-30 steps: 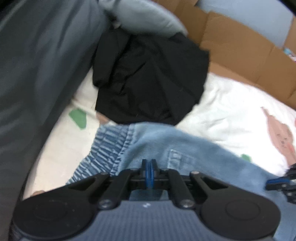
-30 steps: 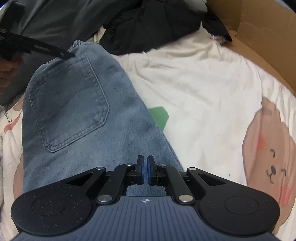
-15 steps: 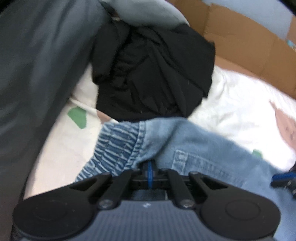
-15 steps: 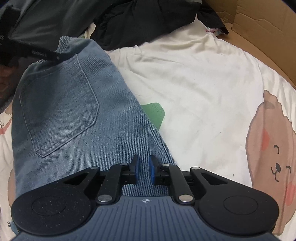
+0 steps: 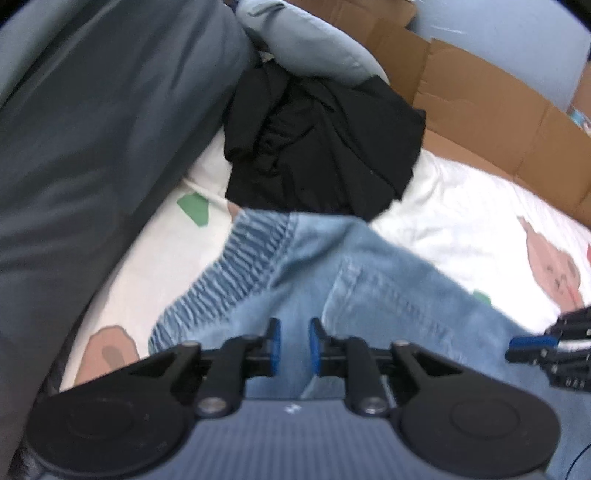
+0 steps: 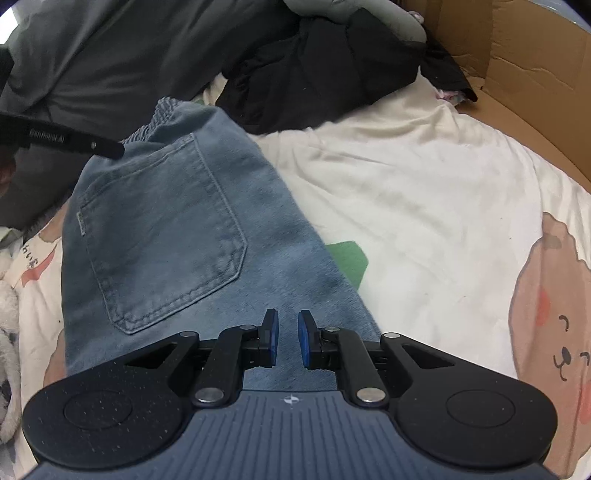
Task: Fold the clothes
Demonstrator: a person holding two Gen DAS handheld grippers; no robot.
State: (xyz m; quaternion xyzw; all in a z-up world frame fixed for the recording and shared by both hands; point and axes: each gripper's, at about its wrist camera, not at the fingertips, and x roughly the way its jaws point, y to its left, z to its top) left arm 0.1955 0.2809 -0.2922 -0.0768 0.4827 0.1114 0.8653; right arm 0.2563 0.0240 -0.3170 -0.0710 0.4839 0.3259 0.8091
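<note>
Before me: a cream bedsheet [image 6: 424, 206] printed with cartoon bears and green patches, bordered by brown cardboard panels [image 5: 480, 107]; a pale blue wall [image 5: 517, 33] rises behind my view.

Both grippers are sitting a little open, holding nothing.

The left gripper [image 5: 293, 345] is pointing forward with its two blue pads [image 5: 274, 345] standing apart, and a small gap is showing between them. The right gripper [image 6: 283, 343] is doing the same, with its blue pads [image 6: 271, 341] a little apart and nothing pinched in the gap. In the left wrist view the right gripper's tip is poking in low at the right edge. In the right wrist view one black finger of the left gripper is reaching in from the left edge.
</note>
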